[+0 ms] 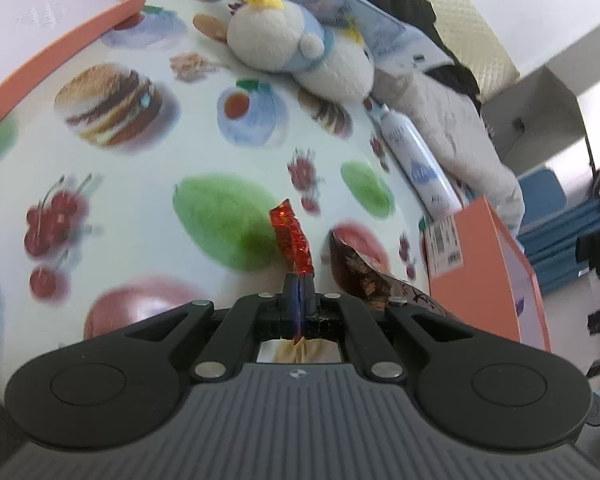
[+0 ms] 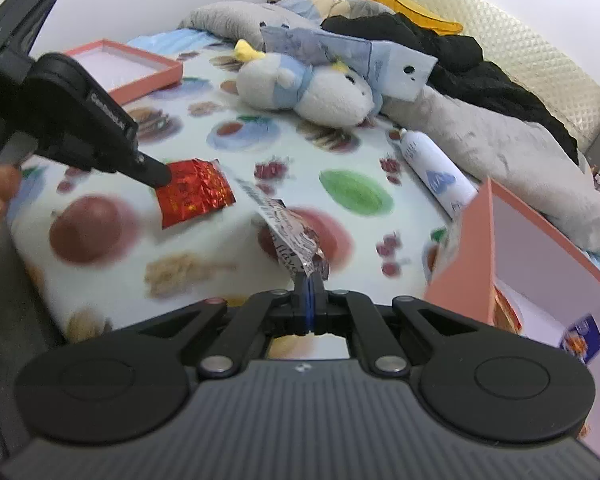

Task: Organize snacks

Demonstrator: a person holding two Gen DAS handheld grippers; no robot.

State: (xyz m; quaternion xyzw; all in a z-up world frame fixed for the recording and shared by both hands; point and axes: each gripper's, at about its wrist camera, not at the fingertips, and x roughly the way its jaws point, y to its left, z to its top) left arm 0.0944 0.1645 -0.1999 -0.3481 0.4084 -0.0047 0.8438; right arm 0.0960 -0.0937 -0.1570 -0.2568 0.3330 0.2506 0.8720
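left claw [image 1: 300,276] clamped on a crinkled red foil snack packet [image 1: 293,236], right claw [image 2: 309,276] clamped on a brown-and-white printed wrapper [image 2: 290,236]; both lifted over the bed's [image 2: 204,240] near edge, likely for the open pink cardboard box [image 2: 472,256] at its right.

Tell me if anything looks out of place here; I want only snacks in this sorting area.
Yes. A plush toy and a white tube lie on the food-print cloth among clothes; neither is a snack. The snack packets are held: red packet in the left gripper, brown packet in the right gripper.
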